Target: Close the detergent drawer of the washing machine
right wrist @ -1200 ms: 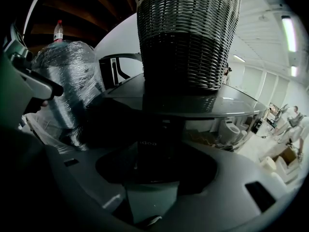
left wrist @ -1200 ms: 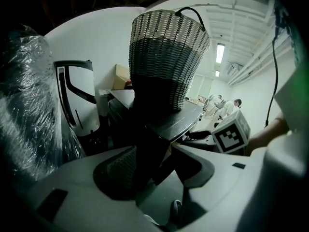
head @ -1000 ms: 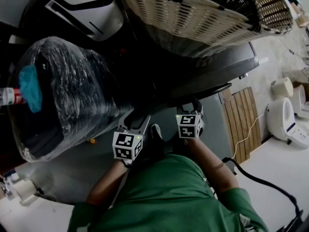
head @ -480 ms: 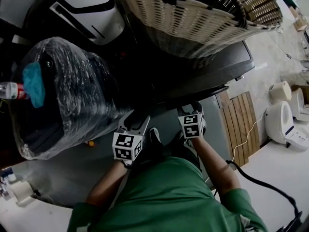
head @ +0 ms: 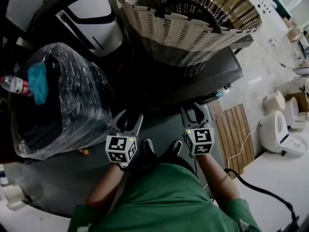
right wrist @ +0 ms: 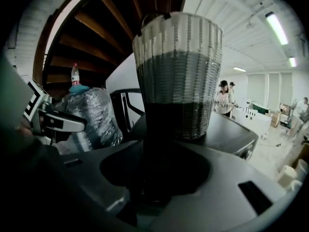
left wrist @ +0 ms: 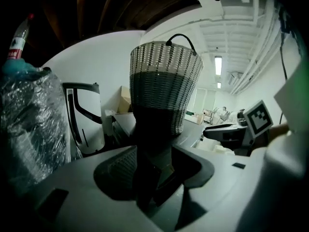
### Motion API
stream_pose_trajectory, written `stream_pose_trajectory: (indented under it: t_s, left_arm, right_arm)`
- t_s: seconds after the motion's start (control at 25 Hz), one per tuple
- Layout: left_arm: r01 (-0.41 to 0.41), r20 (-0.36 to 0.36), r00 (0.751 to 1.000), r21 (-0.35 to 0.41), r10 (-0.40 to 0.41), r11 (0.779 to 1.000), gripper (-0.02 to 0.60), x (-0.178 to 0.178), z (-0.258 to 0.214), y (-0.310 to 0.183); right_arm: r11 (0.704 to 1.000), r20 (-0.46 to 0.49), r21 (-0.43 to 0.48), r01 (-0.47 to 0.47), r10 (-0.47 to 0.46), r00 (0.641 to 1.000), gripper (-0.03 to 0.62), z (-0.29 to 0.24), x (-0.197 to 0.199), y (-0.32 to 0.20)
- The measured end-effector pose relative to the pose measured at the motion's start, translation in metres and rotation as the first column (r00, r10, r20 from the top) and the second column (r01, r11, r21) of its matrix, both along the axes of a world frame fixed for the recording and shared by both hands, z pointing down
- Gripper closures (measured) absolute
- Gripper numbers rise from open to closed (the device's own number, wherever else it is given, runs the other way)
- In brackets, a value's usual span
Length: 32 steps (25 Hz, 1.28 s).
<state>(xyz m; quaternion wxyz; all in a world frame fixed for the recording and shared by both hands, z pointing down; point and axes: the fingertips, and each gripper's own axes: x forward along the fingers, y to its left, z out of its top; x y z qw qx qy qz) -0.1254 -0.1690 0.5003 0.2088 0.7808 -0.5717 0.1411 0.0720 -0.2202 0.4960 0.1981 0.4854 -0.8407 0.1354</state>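
Plainly, left hand-held gripper gapes empty, right hand-held gripper closing on nothing (bottle label unreadable).

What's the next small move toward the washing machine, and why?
Probably ease the right gripper forward to the front edge of the washing machine: both it and the left gripper hang before it, empty, right jaws closing. The drawer isn't visible.

You've got both grippers side by side out front, tipped slightly downward, the left gripper with jaws spread and empty, the right gripper closing its jaws on nothing.
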Motion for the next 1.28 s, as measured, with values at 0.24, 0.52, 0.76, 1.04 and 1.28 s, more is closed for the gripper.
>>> stream_pose_trajectory:
  t_s: [0.24,0.52,0.76,1.04,1.28]
  left_arm:
    - [0.024,0.007,1.000,0.157,-0.025,0.987,0.350,0.004,-0.069,-0.012]
    - [0.011,-0.010,1.000,0.329,-0.008,0.944,0.350,0.021,-0.146,-0.019]
    - [-0.019,-0.017,0.999,0.418,0.029,0.908,0.350,0.042,-0.187,-0.015]
    - [-0.015,-0.033,0.999,0.415,0.032,0.910,0.350,0.054,-0.187,-0.015]
    - [0.001,-0.026,1.000,0.415,0.010,0.910,0.350,0.058,-0.187,-0.014]
  right_arm:
    - [0.989,0.134,0.148,0.009,-0.029,0.991,0.479,-0.090,0.004,0.004]
    - [0.929,0.155,0.370,0.004,-0.065,0.986,0.547,-0.178,0.017,0.015]
    - [0.876,0.162,0.482,0.024,-0.115,0.980,0.553,-0.231,0.022,0.030]
    - [0.873,0.161,0.487,0.020,-0.112,0.981,0.553,-0.236,0.037,0.029]
    - [0.874,0.173,0.485,0.024,-0.123,0.977,0.553,-0.240,0.045,0.026]
